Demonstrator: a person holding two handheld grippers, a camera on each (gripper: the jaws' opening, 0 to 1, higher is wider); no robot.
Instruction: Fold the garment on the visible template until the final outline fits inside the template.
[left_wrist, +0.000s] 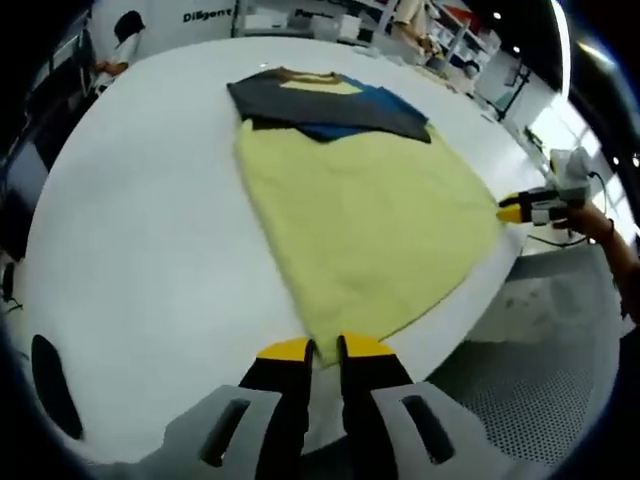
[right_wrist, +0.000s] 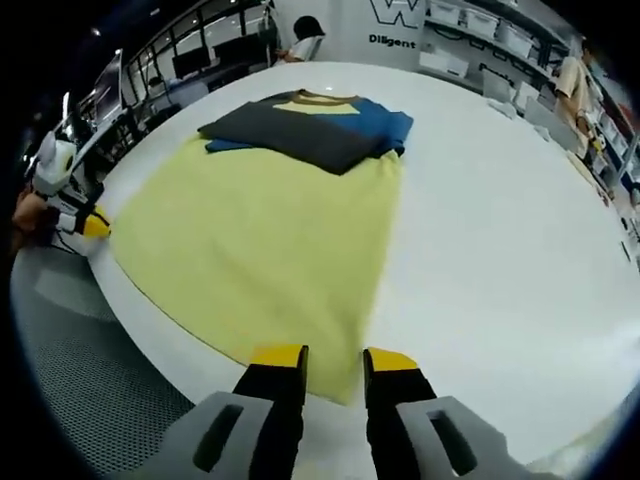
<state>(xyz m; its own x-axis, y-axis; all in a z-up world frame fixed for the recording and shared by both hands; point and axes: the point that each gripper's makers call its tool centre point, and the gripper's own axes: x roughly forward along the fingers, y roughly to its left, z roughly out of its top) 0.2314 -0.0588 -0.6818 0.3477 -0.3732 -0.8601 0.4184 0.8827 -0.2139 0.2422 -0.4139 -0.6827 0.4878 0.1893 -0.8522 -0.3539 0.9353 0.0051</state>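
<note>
A pale yellow T-shirt (left_wrist: 370, 225) lies flat on the white table (left_wrist: 150, 250), its dark grey and blue sleeves (left_wrist: 330, 105) folded across the chest near the collar. My left gripper (left_wrist: 325, 350) is at the near hem corner, its jaws nearly together with the cloth edge between them. It also shows at the shirt's left corner as the left gripper (right_wrist: 88, 226). In the right gripper view the T-shirt (right_wrist: 270, 230) runs down to my right gripper (right_wrist: 335, 362), whose jaws stand apart around the other hem corner. The right gripper (left_wrist: 520, 209) appears at the shirt's right edge.
The table edge (right_wrist: 150, 330) curves just under the hem, with grey perforated flooring (right_wrist: 90, 390) below it. A person (right_wrist: 300, 40) sits beyond the table's far side. Shelves with boxes (right_wrist: 500, 45) line the back wall.
</note>
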